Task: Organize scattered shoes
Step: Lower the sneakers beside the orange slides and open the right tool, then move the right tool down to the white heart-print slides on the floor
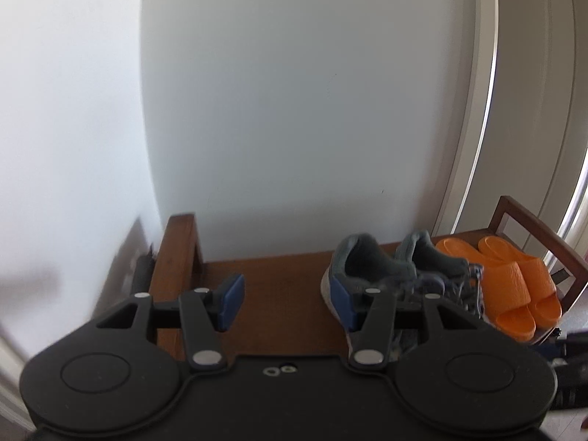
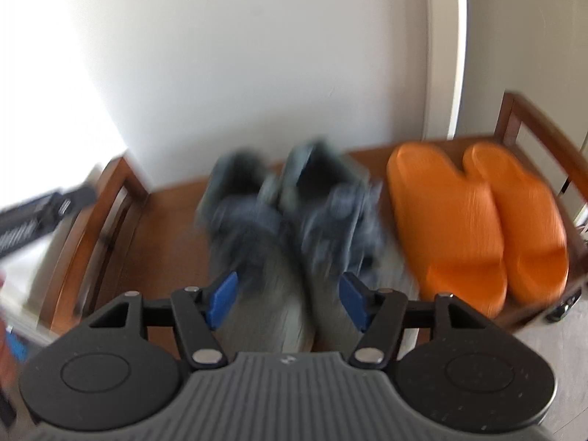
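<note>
Left wrist view: the left gripper (image 1: 290, 303) occupies the lower centre of the frame with its jaws parted and nothing held between the blue pads (image 1: 231, 301). Only bare shelf surface shows in the gap. The right-hand pad overlaps the heel of the near grey sneaker; contact cannot be determined.

Beyond the gripper, the wooden shoe rack (image 1: 264, 286) spans the middle of the frame against a white wall (image 1: 294, 110). The pair of grey sneakers (image 1: 397, 268) stands at centre right, heels toward the wall. The pair of orange slides (image 1: 514, 286) lies just beside the sneakers at the right end, next to the rack's side rail.

Right wrist view: the right gripper (image 2: 288, 299) sits at lower centre, jaws apart, gripping nothing. The toes of the grey sneakers (image 2: 290, 228) lie in the line of the gap; the picture is blurred, and no pad is seen pressing on them. The orange slides (image 2: 481, 220) lie side by side at the right of the frame. A dark ribbed object (image 2: 33, 220) shows at the left edge, outside the rack.
</note>
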### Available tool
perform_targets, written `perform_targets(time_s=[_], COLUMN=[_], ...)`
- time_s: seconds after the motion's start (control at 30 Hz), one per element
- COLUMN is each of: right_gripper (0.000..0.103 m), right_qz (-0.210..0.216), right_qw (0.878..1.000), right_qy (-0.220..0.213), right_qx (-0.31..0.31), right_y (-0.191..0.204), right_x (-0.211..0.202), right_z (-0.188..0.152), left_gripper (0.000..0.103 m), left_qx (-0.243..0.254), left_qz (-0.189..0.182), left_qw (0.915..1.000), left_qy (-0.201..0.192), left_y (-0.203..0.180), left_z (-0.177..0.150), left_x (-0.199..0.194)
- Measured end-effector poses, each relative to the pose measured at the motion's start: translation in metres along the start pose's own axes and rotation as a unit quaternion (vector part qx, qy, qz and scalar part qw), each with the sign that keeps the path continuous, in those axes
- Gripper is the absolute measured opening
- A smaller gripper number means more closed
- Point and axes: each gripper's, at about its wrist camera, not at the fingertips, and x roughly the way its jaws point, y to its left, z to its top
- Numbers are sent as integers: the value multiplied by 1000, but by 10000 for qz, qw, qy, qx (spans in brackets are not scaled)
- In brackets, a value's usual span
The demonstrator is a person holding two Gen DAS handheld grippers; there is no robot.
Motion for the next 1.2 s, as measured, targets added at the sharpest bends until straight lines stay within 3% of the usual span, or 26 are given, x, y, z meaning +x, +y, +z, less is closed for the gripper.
perform_targets(time_s=[0.27,0.37,0.53,0.73,0.83,0.93,1.07,1.2], right_gripper=[67,67,67,66,65,50,51,55], right_qz=[632,762,1165,1815,1943,1928,1655,1250], right_qw=[9948,9907,9787,9520,9415,9354,9303,9240], right_qy=[638,703,1281,2160,2539,2774,3074,3483], right_qx=[-471,-883,-1103,-1186,-1068,-1046,-1123,-965], right_y=[3,11,31,78,120,165,232,294], right_x=[-4,-5,14,49,95,145,224,306], right_z=[-75,-96,-151,-225,-265,-308,-387,-472], left_gripper=[51,51,51,51,51,51,51,51], left_qx=[-290,-535,-813,-997,-1315,-1471,-1637,-2094], left_qz=[667,1132,1893,2560,2629,2526,2545,2785], left_qw=[9971,9916,9761,9523,9433,9422,9358,9173], left_qy=[238,339,697,1331,1543,1635,1807,1926], left_y=[-8,4,41,100,133,172,240,318], left_z=[-66,-102,-154,-220,-255,-301,-368,-431], left_x=[-69,-100,-137,-173,-179,-180,-166,-156])
